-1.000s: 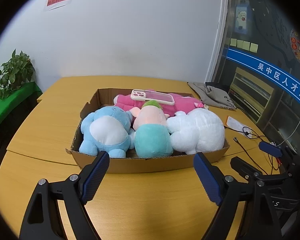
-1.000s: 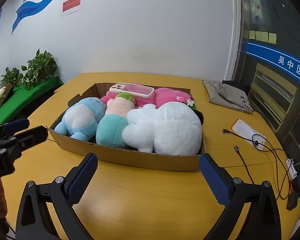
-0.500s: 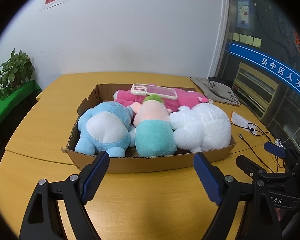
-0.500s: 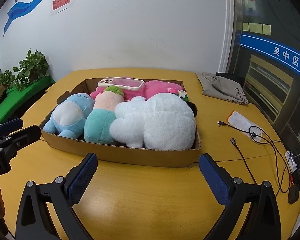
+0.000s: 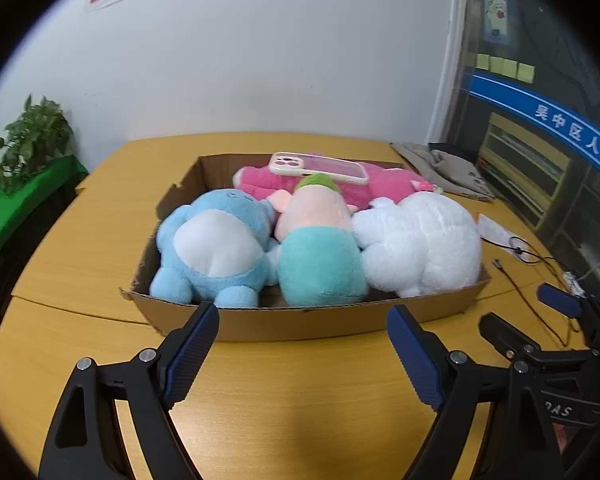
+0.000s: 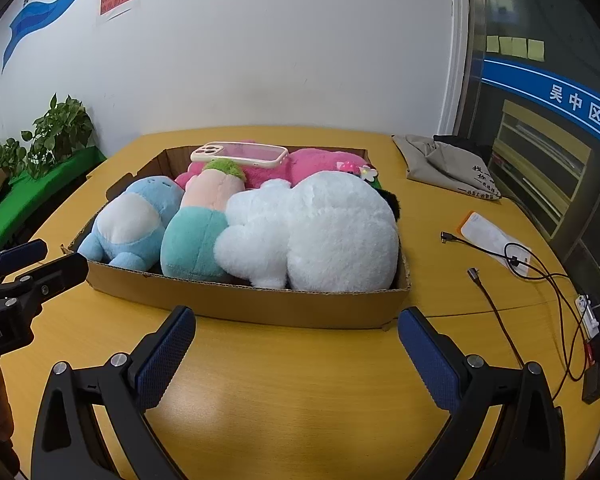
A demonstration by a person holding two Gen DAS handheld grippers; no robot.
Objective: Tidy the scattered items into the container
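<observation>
A shallow cardboard box [image 5: 300, 322] [image 6: 260, 306] on the yellow table holds a blue plush [image 5: 216, 244] [image 6: 134, 220], a teal and pink plush [image 5: 320, 248] [image 6: 198, 228], a white plush [image 5: 420, 242] [image 6: 324, 232] and a pink plush [image 5: 380, 186] [image 6: 320, 164] at the back. A phone in a pink case [image 5: 318, 166] [image 6: 240, 152] lies on the pink plush. My left gripper [image 5: 302, 344] is open just before the box's near wall, nothing between its pads. My right gripper [image 6: 296, 352] is open likewise, in front of the box's right half.
Right of the box lie black cables [image 6: 520, 276], a white packet [image 6: 496, 236] and a grey cloth bag [image 6: 448, 164]. A power strip [image 6: 588, 312] sits at the table's right edge. Potted plants [image 6: 56, 128] on a green ledge stand at the left. A white wall closes the far side.
Both grippers have sunk a little toward the table and come closer to the box, which sits lower and larger in both views. Their jaws stay as wide as before.
</observation>
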